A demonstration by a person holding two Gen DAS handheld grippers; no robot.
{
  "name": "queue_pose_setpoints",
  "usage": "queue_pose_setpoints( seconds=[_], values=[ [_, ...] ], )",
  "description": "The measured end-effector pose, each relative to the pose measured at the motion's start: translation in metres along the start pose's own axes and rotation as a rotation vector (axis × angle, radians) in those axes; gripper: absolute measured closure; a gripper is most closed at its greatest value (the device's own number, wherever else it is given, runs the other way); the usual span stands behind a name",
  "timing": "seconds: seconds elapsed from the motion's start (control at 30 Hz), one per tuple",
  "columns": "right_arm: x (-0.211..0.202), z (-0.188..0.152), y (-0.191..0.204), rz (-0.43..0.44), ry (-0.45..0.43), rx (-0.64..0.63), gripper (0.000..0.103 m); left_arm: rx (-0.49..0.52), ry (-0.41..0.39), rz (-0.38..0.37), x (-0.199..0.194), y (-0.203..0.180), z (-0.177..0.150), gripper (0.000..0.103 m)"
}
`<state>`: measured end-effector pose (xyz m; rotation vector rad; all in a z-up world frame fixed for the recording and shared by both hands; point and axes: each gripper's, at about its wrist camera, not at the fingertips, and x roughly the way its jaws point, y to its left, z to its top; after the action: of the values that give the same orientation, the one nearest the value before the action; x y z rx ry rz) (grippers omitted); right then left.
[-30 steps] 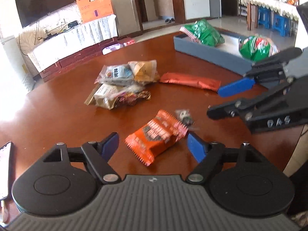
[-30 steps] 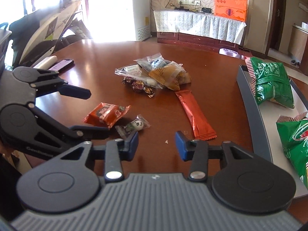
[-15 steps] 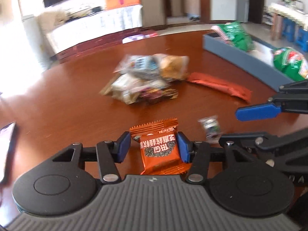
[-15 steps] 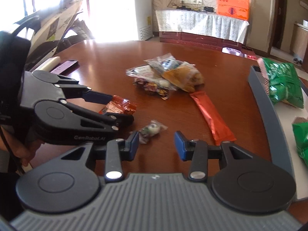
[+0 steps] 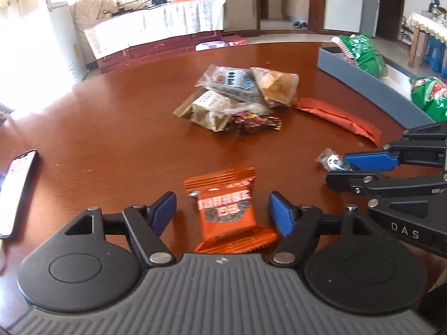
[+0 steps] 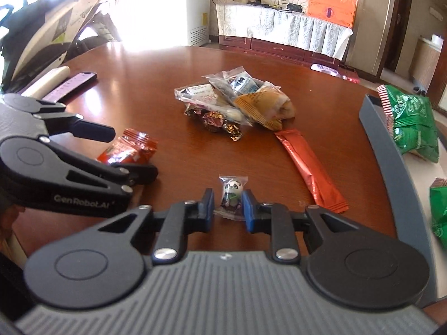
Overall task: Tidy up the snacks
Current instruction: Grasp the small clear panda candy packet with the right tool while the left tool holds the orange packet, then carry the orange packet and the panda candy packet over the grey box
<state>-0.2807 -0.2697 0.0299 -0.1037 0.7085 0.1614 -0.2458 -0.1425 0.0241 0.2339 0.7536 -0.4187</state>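
An orange snack packet (image 5: 226, 212) lies flat on the brown table between the fingers of my left gripper (image 5: 222, 206). Its jaws are opening and the pads stand clear of the packet on both sides. My right gripper (image 6: 228, 205) is shut on a small panda candy (image 6: 232, 191) in a clear wrapper, low on the table. The left wrist view shows that candy (image 5: 332, 160) at the right gripper's tips. A pile of mixed snacks (image 5: 237, 100) and a red stick pack (image 5: 338, 117) lie further out. A grey tray (image 6: 388, 150) at the right holds green bags (image 6: 413, 122).
A phone (image 5: 16, 192) lies at the table's left edge, and the right wrist view shows a white roll (image 6: 44, 79) beside it. My two grippers work close together near the front edge. A cabinet with a white cloth (image 5: 156, 28) stands beyond the table.
The left gripper closed around the orange packet, then its jaws parted again with the packet lying between them. The right gripper moved forward over the panda candy and shut on it.
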Motion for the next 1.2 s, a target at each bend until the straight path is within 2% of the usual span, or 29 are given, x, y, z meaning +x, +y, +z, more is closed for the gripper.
queue_pose_setpoints(
  seconds=[0.03, 0.1, 0.13, 0.2, 0.3, 0.43, 0.5, 0.63, 1.03, 1.2],
  values=[
    [-0.002, 0.000, -0.001, 0.003, -0.002, 0.003, 0.078, 0.002, -0.006, -0.017, 0.000, -0.003, -0.001, 0.028],
    [-0.005, 0.000, -0.004, 0.001, -0.011, 0.009, 0.078, 0.001, -0.024, -0.064, 0.000, -0.007, -0.001, 0.044],
    [-0.008, 0.001, -0.005, 0.002, -0.018, 0.014, 0.078, 0.004, -0.029, -0.074, 0.001, -0.011, 0.000, 0.045],
    [-0.012, 0.001, -0.007, -0.004, -0.027, 0.010, 0.078, 0.015, -0.042, -0.078, 0.001, -0.016, -0.001, 0.046],
    [-0.006, -0.005, -0.009, -0.008, 0.019, -0.001, 0.078, 0.013, -0.042, -0.090, -0.001, -0.017, -0.002, 0.047],
    [-0.006, -0.006, -0.013, 0.007, 0.010, 0.004, 0.078, 0.049, -0.058, -0.062, -0.003, -0.025, -0.006, 0.047],
    [-0.010, -0.006, -0.011, 0.000, 0.005, -0.007, 0.079, 0.068, -0.064, -0.072, -0.003, -0.029, -0.006, 0.047],
    [-0.022, -0.003, -0.012, 0.016, -0.036, -0.006, 0.079, 0.102, -0.076, -0.075, -0.003, -0.037, -0.004, 0.052],
    [-0.062, 0.007, -0.032, 0.016, -0.171, 0.069, 0.079, 0.069, -0.138, -0.045, -0.002, -0.034, 0.009, 0.054],
    [-0.075, 0.010, -0.030, 0.028, -0.220, 0.057, 0.079, 0.052, -0.163, -0.023, -0.002, -0.033, 0.017, 0.055]
  ],
)
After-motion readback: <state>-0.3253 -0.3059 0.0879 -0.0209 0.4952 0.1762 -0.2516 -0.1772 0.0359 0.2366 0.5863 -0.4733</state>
